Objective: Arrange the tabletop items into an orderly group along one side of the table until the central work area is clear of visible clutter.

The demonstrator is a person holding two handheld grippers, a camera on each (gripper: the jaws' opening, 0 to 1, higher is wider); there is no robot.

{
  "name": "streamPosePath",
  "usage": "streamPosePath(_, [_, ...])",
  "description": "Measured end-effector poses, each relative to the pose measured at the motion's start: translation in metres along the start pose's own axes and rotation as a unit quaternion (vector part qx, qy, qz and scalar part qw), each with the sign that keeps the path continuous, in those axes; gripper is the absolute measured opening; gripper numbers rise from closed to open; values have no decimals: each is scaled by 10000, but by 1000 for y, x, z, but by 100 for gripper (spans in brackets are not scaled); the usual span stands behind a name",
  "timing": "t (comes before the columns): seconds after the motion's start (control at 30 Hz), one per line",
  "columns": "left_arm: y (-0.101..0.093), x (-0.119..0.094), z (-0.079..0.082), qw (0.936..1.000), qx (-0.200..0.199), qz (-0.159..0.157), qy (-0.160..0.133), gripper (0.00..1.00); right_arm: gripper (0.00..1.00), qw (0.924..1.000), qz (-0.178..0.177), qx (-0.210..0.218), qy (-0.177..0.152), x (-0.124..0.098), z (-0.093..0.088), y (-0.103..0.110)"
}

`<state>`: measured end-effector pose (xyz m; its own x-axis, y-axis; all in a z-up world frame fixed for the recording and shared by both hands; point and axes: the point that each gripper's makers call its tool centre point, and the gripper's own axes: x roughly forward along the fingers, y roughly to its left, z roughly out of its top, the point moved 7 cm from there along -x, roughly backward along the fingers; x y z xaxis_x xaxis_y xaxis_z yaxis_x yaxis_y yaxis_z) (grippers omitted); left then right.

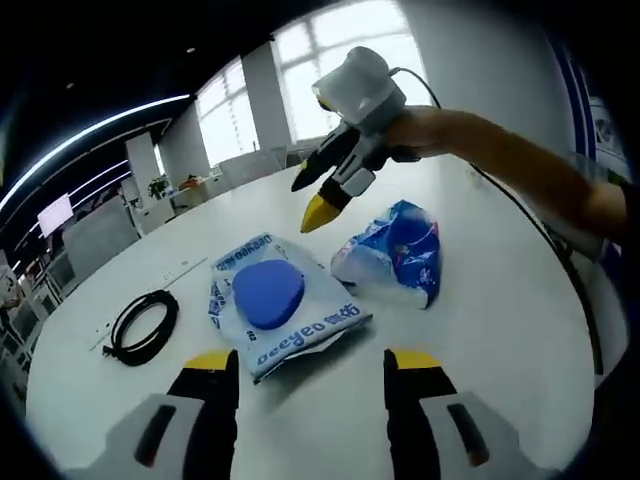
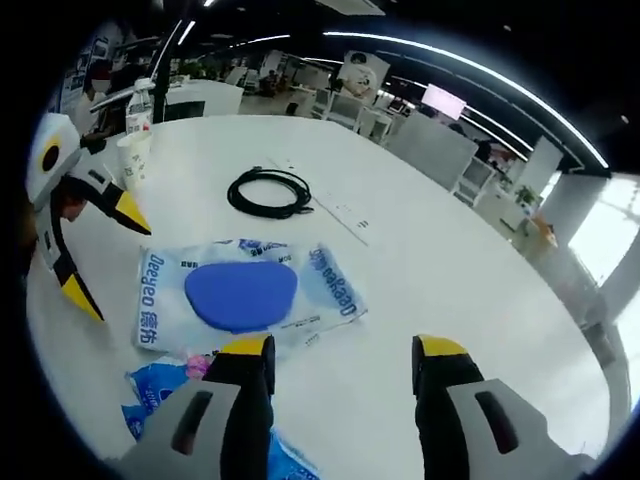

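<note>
Open office: bright windows (image 1: 340, 60), ceiling light strips (image 2: 480, 70), white desks (image 2: 430, 150) beyond.

The counter (image 1: 480, 300) is white, smooth and a bit shiny. The flat wipes pack (image 1: 285, 305) looks like soft plastic film, glossy, with a smooth blue plastic lid (image 1: 268, 292) on top. The crumpled bag (image 1: 392, 255) is thin, shiny plastic full of wrinkles. The black cable (image 1: 142, 326) looks like smooth rubber or plastic, not shiny. The left tongs (image 1: 312, 366) have hard plastic parts, black with yellow tips. The right tongs (image 2: 343, 357) look the same, matt grey further down.
</note>
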<state>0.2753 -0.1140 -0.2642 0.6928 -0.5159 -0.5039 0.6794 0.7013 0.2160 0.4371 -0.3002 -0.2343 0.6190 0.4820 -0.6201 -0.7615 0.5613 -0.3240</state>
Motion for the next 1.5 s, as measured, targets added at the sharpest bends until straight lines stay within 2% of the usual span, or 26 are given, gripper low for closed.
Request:
streamPosePath(0.1, [3, 2, 2, 10000, 28, -24, -7, 53, 47, 10000, 3, 10, 28, 4, -1, 2])
streamPosePath(0.17, [4, 4, 2, 10000, 58, -39, -8, 51, 43, 9998, 88, 169, 29, 8, -3, 4])
streamPosePath(0.3, [8, 8, 2, 9999, 149, -72, 11, 48, 30, 9952, 498, 818, -203, 14, -1, 13])
streamPosePath(0.37, [8, 10, 2, 9997, 192, -132, 33, 47, 29, 9932, 495, 1029, -243, 16, -1, 12])
streamPosePath(0.5, [6, 12, 0, 9993, 312, -214, 69, 43, 24, 9903, 501, 1284, -156, 17, -4, 12])
streamPosePath(0.53, [7, 13, 0, 9993, 308, -220, 70, 43, 25, 9880, 595, 1421, -76, 19, -7, 14])
streamPosePath(0.7, [7, 20, 0, 9989, 328, -318, 123, 43, 22, 9847, 782, 1558, 2, 31, -12, 19])
streamPosePath(0.77, [5, 23, -2, 9983, 373, -400, 208, 42, 19, 9846, 791, 1558, 36, 37, -21, 27])
streamPosePath(0.9, [5, 23, -6, 9983, 336, -433, 190, 28, 9, 9835, 909, 1560, -71, 32, -18, 29])
streamPosePath(0.97, [6, 23, -7, 9984, 350, -397, 206, 24, 6, 9845, 872, 1519, -63, 31, -18, 31])
streamPosePath(1.07, [8, 23, -7, 9983, 341, -431, 188, 22, 4, 9850, 894, 1477, -26, 31, -20, 34])
streamPosePath(1.23, [7, 22, -10, 9977, 473, -428, 211, 17, 0, 9819, 956, 1635, -49, 29, -18, 38])
streamPosePath(1.27, [6, 20, -10, 9978, 496, -393, 191, 9, 0, 9820, 946, 1632, -49, 29, -18, 39])
streamPosePath(1.3, [6, 20, -10, 9977, 529, -380, 182, 7, 0, 9822, 974, 1607, -46, 28, -18, 41])
streamPosePath(1.5, [2, 17, -12, 9980, 428, -445, 124, 4, 0, 9820, 952, 1631, -111, 25, -18, 44])
